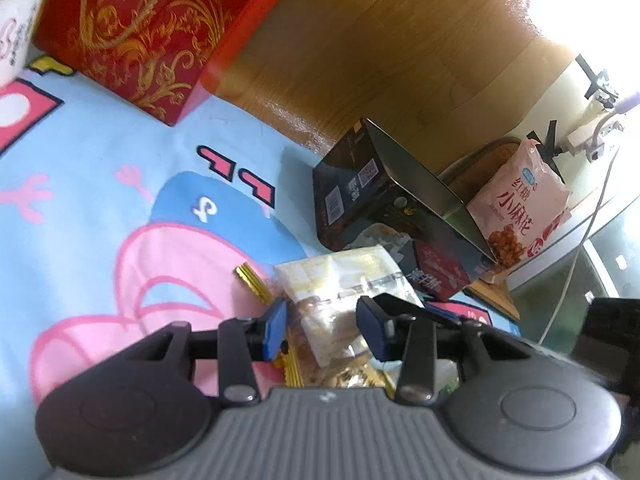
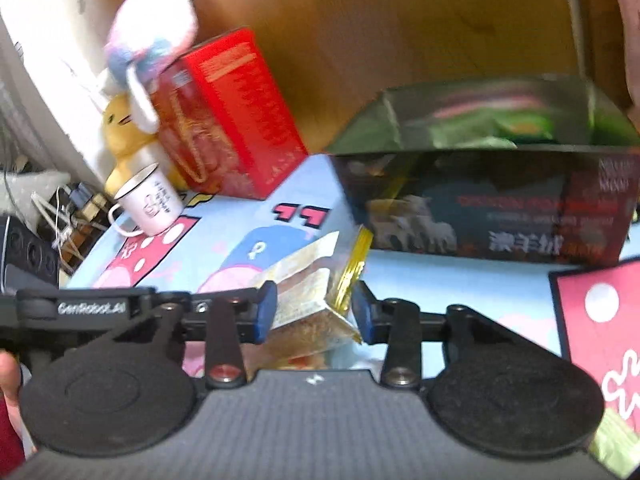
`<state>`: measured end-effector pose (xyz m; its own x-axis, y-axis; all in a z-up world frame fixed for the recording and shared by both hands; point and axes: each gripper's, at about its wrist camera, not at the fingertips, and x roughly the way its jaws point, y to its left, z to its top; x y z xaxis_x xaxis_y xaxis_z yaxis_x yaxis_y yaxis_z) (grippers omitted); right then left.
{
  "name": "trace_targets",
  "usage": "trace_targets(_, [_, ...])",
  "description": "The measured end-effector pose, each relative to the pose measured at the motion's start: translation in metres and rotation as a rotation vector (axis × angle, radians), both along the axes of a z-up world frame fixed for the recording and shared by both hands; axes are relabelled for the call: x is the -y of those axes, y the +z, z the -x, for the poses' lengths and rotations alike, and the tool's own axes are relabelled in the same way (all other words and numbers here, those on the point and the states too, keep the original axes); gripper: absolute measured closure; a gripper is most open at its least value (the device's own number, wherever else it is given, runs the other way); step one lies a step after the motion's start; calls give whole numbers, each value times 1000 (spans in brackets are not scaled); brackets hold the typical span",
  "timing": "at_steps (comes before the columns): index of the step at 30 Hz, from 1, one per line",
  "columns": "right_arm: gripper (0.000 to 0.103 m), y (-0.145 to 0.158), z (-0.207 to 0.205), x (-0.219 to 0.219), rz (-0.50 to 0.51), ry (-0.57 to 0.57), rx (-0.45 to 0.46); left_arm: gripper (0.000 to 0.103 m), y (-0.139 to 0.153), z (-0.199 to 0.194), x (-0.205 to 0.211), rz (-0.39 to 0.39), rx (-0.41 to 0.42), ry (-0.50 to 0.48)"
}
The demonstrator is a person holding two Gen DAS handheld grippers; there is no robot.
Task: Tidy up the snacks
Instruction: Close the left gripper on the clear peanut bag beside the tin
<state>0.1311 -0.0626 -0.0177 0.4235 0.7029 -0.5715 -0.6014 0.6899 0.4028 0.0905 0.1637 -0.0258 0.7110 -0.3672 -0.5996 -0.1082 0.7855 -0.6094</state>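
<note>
A clear snack packet with gold edges (image 1: 336, 300) lies on the cartoon cloth, and my left gripper (image 1: 324, 330) has its blue pads on either side of it, closed against it. In the right wrist view my right gripper (image 2: 314, 310) is shut on a similar gold-edged snack packet (image 2: 316, 280), held a little above the cloth. A dark open box (image 1: 384, 200) stands just beyond; it also shows in the right wrist view (image 2: 500, 200) with green packets inside. A pink snack bag (image 1: 520, 204) leans behind the box.
A red gift bag (image 1: 132, 28) stands at the back left, also in the right wrist view (image 2: 232, 116). A white mug (image 2: 150, 204) and plush toys (image 2: 152, 36) are beside it. The blue cartoon cloth (image 1: 100, 152) covers the table. Cables (image 1: 580, 220) hang at the right.
</note>
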Motion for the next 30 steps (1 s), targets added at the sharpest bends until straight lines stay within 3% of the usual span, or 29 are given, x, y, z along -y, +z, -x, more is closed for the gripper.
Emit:
trace_targets(4, [62,8,26,-11,54,15,96,65,2,13,-8,9,10,15])
trace_targets(11, [63,6,43,-29,108,26,168,66,-2,26,-16,6,11,34])
trace_targets(30, [58,3,36,-28,94,33,139,62,-4,21,-16,-4,7,11])
